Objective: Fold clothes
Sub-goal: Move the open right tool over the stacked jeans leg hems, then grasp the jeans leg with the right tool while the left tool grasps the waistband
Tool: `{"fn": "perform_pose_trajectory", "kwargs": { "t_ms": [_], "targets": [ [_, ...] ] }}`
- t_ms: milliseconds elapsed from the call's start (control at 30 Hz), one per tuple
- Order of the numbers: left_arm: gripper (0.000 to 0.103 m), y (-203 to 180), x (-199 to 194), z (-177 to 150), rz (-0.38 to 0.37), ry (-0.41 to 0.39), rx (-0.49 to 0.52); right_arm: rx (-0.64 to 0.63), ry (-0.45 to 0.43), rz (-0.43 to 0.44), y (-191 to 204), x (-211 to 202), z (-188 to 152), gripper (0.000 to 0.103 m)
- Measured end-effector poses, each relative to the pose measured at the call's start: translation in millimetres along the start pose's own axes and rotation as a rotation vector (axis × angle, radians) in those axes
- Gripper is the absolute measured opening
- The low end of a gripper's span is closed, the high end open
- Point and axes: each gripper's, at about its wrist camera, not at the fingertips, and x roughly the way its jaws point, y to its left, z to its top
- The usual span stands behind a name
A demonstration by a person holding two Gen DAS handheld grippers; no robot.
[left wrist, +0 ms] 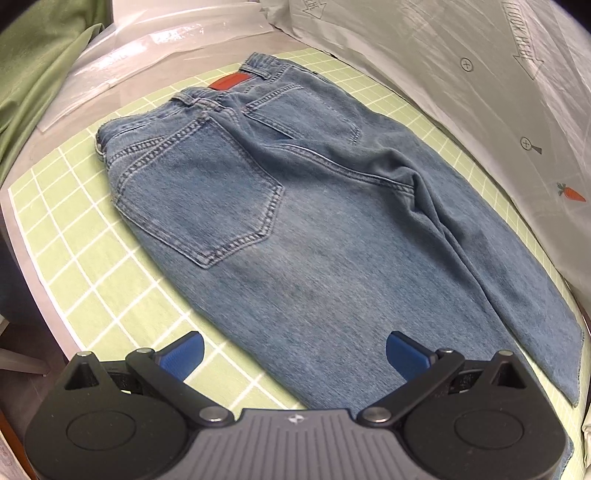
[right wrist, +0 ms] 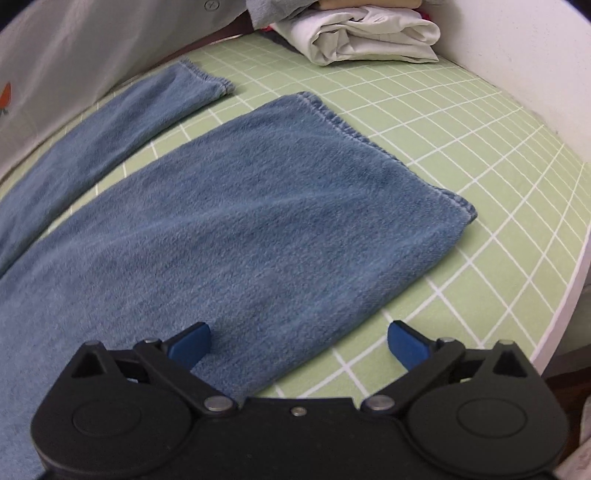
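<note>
Blue jeans [left wrist: 295, 206] lie flat, back side up, on a green grid mat [left wrist: 92, 258]. The left wrist view shows the waistband, a red patch [left wrist: 231, 81] and both back pockets. My left gripper [left wrist: 294, 352] is open and empty, hovering over the near edge of the upper leg. The right wrist view shows the two legs [right wrist: 240, 229] spread apart, hems toward the far side. My right gripper [right wrist: 299, 341] is open and empty above the near edge of the closer leg.
A pile of folded pale clothes [right wrist: 365, 33] sits at the mat's far end. Plastic-wrapped white bedding [left wrist: 480, 92] runs along one side. A green cloth [left wrist: 37, 66] hangs at the far left. The mat's edge [right wrist: 569, 295] drops off at right.
</note>
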Motion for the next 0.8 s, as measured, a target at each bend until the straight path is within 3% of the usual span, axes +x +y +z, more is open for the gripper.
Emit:
{"fn": "perform_pose_trajectory", "kwargs": {
  "t_ms": [233, 333, 433, 500, 600, 800],
  "targets": [
    [0.103, 29, 6, 23, 0.004, 0.017, -0.038, 0.108, 0.044, -0.049, 20, 1, 4, 0.103],
    [0.103, 48, 9, 39, 0.011, 0.013, -0.076, 0.145, 0.042, -0.069, 27, 0, 6, 0.098],
    [0.103, 68, 16, 58, 0.026, 0.013, -0.120, 0.160, -0.001, -0.075, 35, -6, 7, 0.071],
    [0.103, 82, 24, 72, 0.042, 0.017, -0.138, 0.201, -0.023, -0.072, 37, -9, 9, 0.033],
    [0.103, 101, 37, 97, 0.080, 0.026, -0.154, 0.315, -0.023, -0.032, 29, -11, 12, 0.011],
    [0.103, 131, 58, 142, 0.135, 0.037, -0.189, 0.493, -0.053, 0.001, 22, -19, 8, 0.009]
  ]
}}
